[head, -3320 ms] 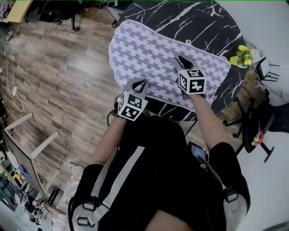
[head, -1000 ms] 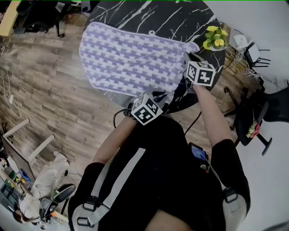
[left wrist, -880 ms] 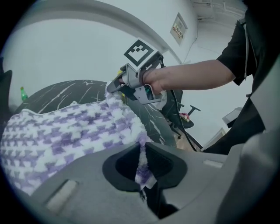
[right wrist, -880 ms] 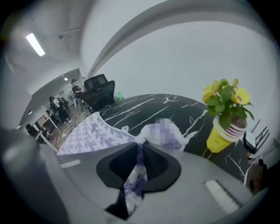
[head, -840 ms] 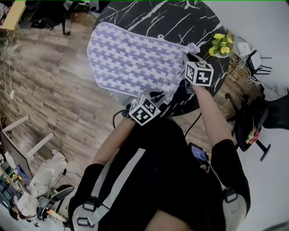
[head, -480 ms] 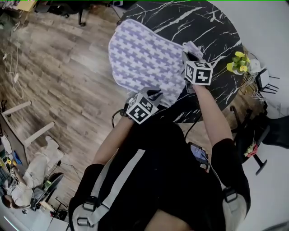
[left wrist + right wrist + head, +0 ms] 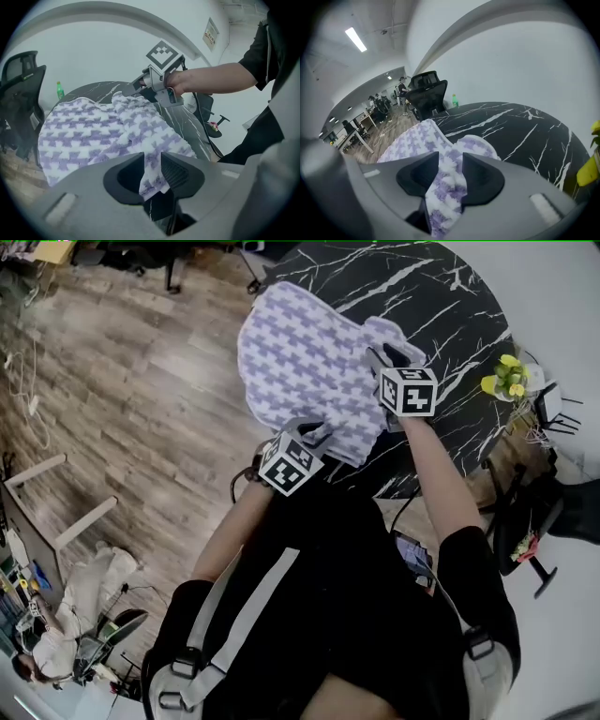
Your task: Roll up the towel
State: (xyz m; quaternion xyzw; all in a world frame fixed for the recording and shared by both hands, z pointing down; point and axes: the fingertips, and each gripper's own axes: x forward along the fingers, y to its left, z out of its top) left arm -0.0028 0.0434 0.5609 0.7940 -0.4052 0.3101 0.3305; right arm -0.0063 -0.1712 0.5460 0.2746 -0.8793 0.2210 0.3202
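Observation:
A purple-and-white patterned towel (image 7: 305, 362) lies bunched on the black marble table (image 7: 450, 296), its left part hanging over the table edge. My left gripper (image 7: 316, 433) is at the towel's near corner and my right gripper (image 7: 379, 356) at its far right corner. In the left gripper view a towel corner (image 7: 151, 176) hangs in the gap of the left gripper (image 7: 151, 169), and the right gripper (image 7: 129, 89) shows beyond. In the right gripper view a fold of towel (image 7: 447, 180) lies in the gap of the right gripper (image 7: 450, 174). Both pairs of jaws have just been opening and stand loose around the cloth.
A small yellow plant (image 7: 504, 377) stands at the table's right rim. A black office chair (image 7: 427, 96) and a green bottle (image 7: 453, 100) are at the far side. Wooden floor (image 7: 122, 399) lies to the left, and black chairs (image 7: 553, 512) stand to the right.
Both grippers carried the towel's right end leftwards, so the towel is narrower and more bunched. The jaws now stand wider around the cloth than before.

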